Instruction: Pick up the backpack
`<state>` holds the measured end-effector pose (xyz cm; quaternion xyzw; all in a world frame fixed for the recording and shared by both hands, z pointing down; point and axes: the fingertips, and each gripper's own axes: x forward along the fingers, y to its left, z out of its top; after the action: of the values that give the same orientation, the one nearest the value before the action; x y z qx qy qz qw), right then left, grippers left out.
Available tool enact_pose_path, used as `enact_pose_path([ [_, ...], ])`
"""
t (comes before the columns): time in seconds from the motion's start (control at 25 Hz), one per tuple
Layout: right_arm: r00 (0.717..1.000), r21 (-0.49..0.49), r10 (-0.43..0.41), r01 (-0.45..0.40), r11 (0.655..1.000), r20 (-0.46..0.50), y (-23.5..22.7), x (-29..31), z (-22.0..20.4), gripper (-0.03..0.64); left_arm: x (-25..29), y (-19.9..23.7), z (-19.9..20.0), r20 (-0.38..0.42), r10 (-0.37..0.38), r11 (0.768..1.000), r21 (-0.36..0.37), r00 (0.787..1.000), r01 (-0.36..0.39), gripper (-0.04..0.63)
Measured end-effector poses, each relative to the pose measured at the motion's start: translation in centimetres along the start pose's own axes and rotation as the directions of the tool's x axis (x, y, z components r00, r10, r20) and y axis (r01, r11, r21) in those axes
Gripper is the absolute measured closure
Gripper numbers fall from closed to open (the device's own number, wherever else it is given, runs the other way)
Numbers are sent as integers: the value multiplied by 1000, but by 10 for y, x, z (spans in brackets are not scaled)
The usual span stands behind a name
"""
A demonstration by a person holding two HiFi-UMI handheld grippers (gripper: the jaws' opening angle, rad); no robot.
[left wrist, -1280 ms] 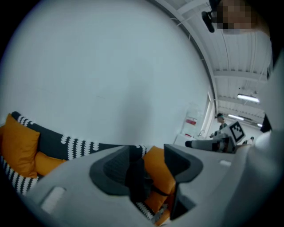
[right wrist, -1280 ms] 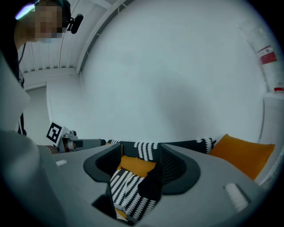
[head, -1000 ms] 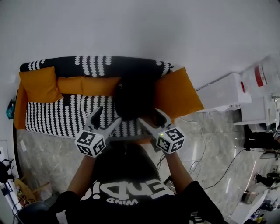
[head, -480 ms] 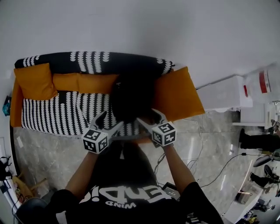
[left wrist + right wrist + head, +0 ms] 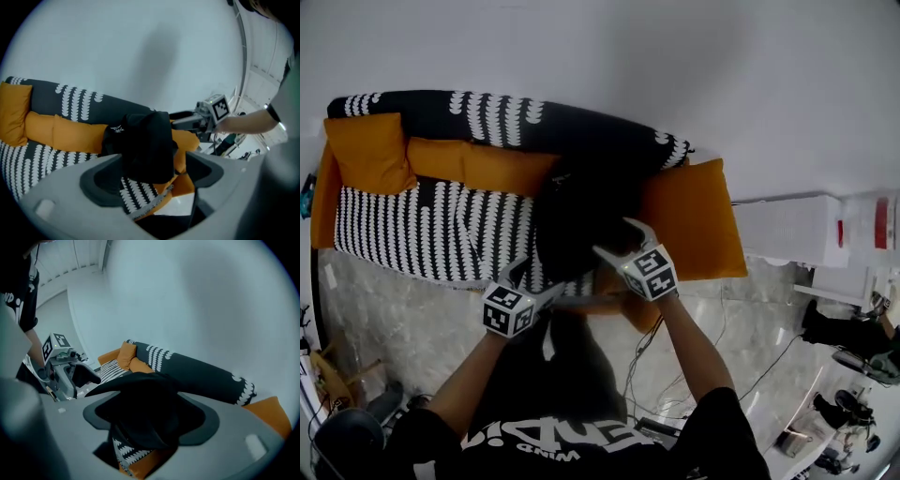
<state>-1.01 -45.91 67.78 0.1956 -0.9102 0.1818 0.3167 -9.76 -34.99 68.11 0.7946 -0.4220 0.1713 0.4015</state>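
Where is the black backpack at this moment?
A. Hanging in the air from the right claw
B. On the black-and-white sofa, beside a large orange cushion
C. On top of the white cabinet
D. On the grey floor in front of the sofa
B: in the head view the backpack sits on the sofa, with the large orange cushion right beside it.

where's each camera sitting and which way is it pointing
Head view: on the person's head, looking steeply down at the sofa and backpack; both forearms, left gripper and right gripper show.
Left gripper view: rides the left gripper, facing the backpack past its open jaws; right gripper shows.
Right gripper view: rides the right gripper, jaws just opened wider, backpack seen between them, ungripped; left gripper shows.
Shared: backpack, sofa.
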Motion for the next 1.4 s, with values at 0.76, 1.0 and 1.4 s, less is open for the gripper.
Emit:
enact_pose_path([
  [0.76, 953, -150, 269, -289, 946, -138, 2, 87, -12, 345, 77, 29, -16, -25, -26, 993, -112, 999, 23, 399],
  [1.0, 971, -50, 214, -220, 974, -110, -6, 90, -12, 451, 75, 26, -12, 18, -95, 964, -247, 995, 97, 512],
  [1.4, 995, 129, 5, -17, 992, 96, -38, 39, 18, 586, 54, -9, 54, 57, -162, 976, -138, 985, 169, 549],
])
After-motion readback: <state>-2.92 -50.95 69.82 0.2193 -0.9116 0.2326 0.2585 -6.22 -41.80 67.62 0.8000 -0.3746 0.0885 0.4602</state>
